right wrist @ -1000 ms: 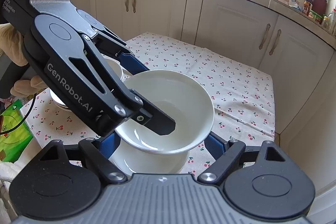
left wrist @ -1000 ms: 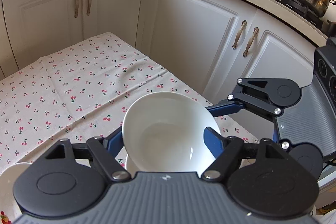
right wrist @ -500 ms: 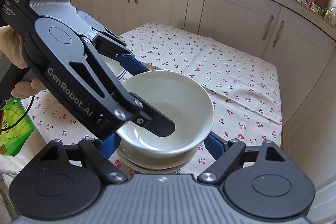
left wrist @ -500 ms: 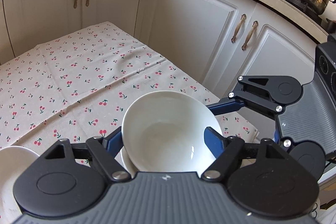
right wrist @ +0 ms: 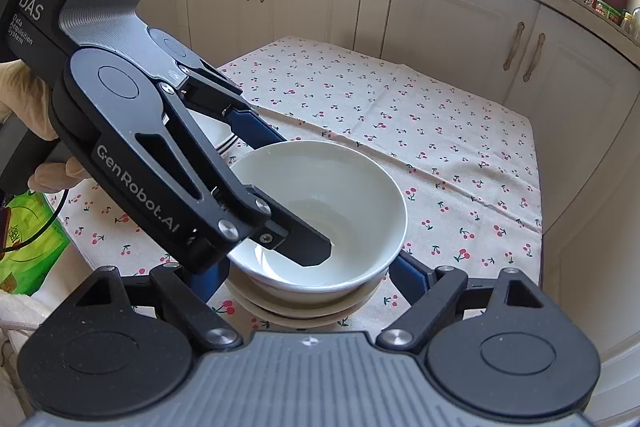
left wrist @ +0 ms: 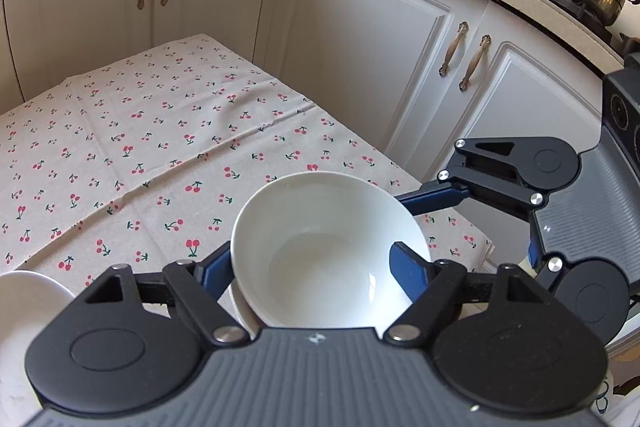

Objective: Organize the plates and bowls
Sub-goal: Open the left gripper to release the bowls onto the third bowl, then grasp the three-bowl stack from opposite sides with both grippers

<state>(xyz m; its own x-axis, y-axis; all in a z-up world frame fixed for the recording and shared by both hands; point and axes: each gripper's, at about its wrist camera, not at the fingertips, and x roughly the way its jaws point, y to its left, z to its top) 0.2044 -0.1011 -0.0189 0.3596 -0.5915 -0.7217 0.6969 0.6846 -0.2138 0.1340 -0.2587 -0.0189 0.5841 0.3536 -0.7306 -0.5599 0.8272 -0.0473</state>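
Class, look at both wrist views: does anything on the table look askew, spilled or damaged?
Nothing is spilled or broken. The top white bowl sits slightly tilted in the bowl beneath it, not fully nested. The cherry tablecloth shows creases.

White bowl (left wrist: 328, 251); beige tablecloth (left wrist: 160, 147), red cherry print; cream cabinets (left wrist: 360, 39); green packet (right wrist: 28, 243).

A plain white bowl (right wrist: 320, 211) sits upright, nested on another white dish (right wrist: 304, 311) near the bench's front edge. More white plates (right wrist: 218, 135) are stacked just behind to its left.
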